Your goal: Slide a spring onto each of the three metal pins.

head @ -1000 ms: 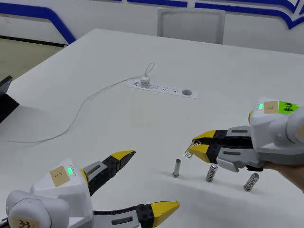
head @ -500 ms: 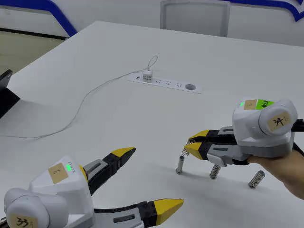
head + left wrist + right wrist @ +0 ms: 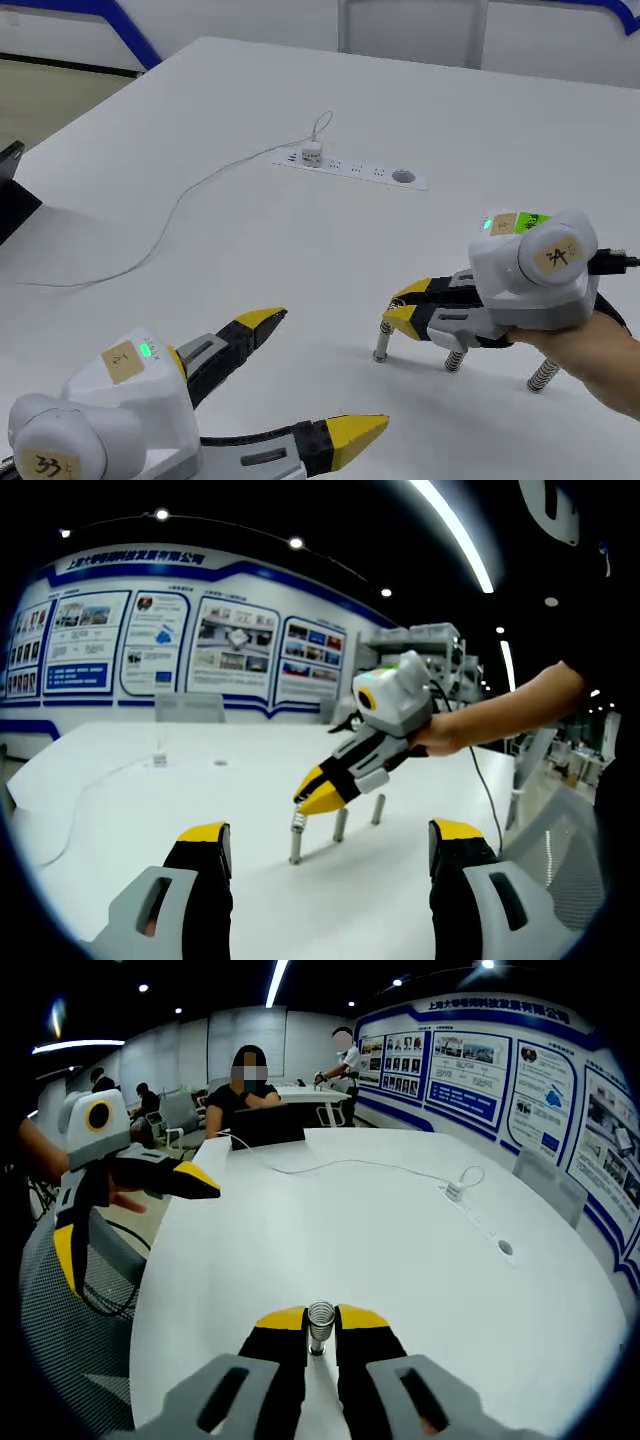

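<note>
My right gripper [image 3: 398, 311] is shut on a small steel spring [image 3: 388, 323], which it holds at the top of the leftmost metal pin [image 3: 380, 347]. In the left gripper view the spring [image 3: 297, 822] sits around the upper part of that pin [image 3: 294, 851]. Two more pins stand to the right, each with a spring [image 3: 455, 360] [image 3: 543, 373] on it. The right gripper view shows the spring [image 3: 320, 1322] end-on between the yellow tips of the right gripper [image 3: 320, 1328]. My left gripper [image 3: 310, 378] hovers open at the lower left, apart from the pins.
A white power strip [image 3: 352, 170] with a plug and a cable [image 3: 180, 208] lies mid-table. A chair [image 3: 410, 22] stands at the far edge and a dark object [image 3: 10, 195] at the left edge. People sit at another table beyond a laptop [image 3: 265, 1125].
My right gripper has carried the spring down and left, from above the bare pin onto its top. The left gripper has stayed open and nearly still.
</note>
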`<state>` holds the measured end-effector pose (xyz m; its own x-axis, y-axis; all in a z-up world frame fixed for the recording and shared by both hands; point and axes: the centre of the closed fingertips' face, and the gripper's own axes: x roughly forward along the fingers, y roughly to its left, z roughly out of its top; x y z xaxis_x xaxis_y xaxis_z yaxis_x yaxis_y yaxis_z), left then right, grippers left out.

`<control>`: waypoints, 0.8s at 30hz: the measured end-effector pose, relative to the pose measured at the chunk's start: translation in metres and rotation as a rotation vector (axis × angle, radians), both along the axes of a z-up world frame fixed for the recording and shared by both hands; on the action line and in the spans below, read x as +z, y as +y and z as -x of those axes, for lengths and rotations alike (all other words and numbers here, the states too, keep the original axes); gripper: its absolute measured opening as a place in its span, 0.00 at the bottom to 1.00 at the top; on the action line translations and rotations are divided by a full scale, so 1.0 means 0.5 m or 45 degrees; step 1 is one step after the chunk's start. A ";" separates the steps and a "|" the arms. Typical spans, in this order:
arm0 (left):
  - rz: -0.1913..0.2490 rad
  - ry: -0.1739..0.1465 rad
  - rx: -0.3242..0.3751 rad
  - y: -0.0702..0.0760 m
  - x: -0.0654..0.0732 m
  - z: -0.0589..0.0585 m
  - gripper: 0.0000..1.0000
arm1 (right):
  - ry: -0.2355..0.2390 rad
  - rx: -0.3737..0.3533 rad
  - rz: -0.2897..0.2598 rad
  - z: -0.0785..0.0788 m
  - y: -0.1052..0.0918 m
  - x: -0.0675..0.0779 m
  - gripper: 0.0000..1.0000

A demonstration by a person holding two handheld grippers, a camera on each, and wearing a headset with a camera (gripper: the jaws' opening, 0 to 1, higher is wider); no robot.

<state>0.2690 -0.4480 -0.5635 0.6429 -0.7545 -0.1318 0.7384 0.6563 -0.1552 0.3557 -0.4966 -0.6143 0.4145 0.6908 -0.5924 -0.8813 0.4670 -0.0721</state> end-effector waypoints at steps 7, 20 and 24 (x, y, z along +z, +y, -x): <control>0.000 0.010 0.001 0.000 -0.002 0.001 0.83 | 0.012 0.016 0.052 0.001 0.002 -0.028 0.11; 0.020 0.021 0.013 0.004 -0.001 -0.002 0.82 | 0.052 0.009 0.108 -0.002 0.001 -0.077 0.11; 0.022 0.027 0.013 0.004 -0.003 -0.002 0.82 | 0.045 0.022 0.122 -0.001 0.004 -0.083 0.11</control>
